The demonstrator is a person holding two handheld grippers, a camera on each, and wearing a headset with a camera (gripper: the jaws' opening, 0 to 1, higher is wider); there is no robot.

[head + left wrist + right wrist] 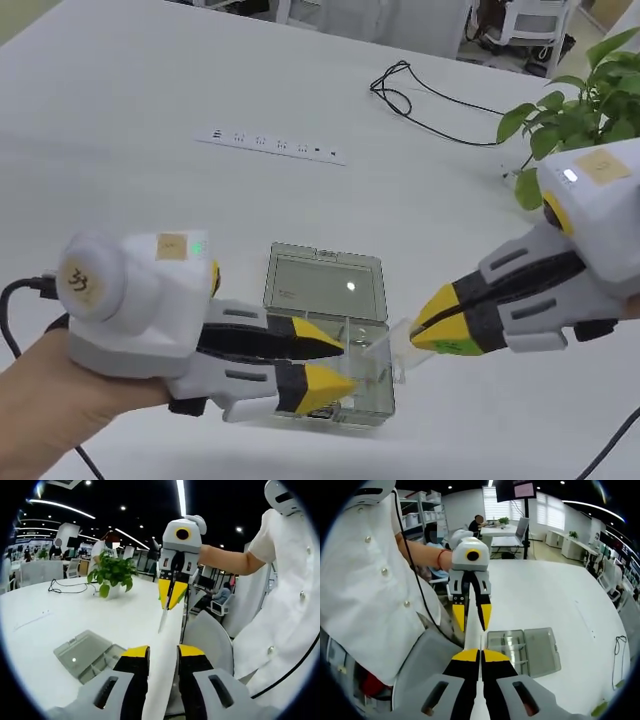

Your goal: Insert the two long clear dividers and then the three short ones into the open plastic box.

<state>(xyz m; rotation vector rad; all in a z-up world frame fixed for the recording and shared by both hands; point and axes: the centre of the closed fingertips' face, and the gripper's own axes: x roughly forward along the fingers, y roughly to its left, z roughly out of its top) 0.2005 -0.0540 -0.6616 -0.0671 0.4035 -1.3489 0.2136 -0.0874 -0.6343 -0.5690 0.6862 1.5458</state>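
The open clear plastic box [380, 402] lies on the white table, its lid [325, 285] folded flat behind it. My right gripper [418, 335] is shut on a clear divider [385, 348], which hangs just above the box's right part. The divider's free end points at my left gripper [345, 365], open over the box's front left. In the left gripper view, the left gripper [163, 652] faces the right gripper [170, 605], with the divider [163, 620] edge-on between them. In the right gripper view, the right gripper [481, 654] pinches the divider [481, 637] before the open left gripper [472, 622]; the box [540, 652] lies to the right.
A white power strip [270, 145] lies across the table's middle. A black cable [430, 105] loops at the far side, and a green plant [590, 100] stands at the right edge. The person's white-shirted body [375, 580] is close to the near table edge.
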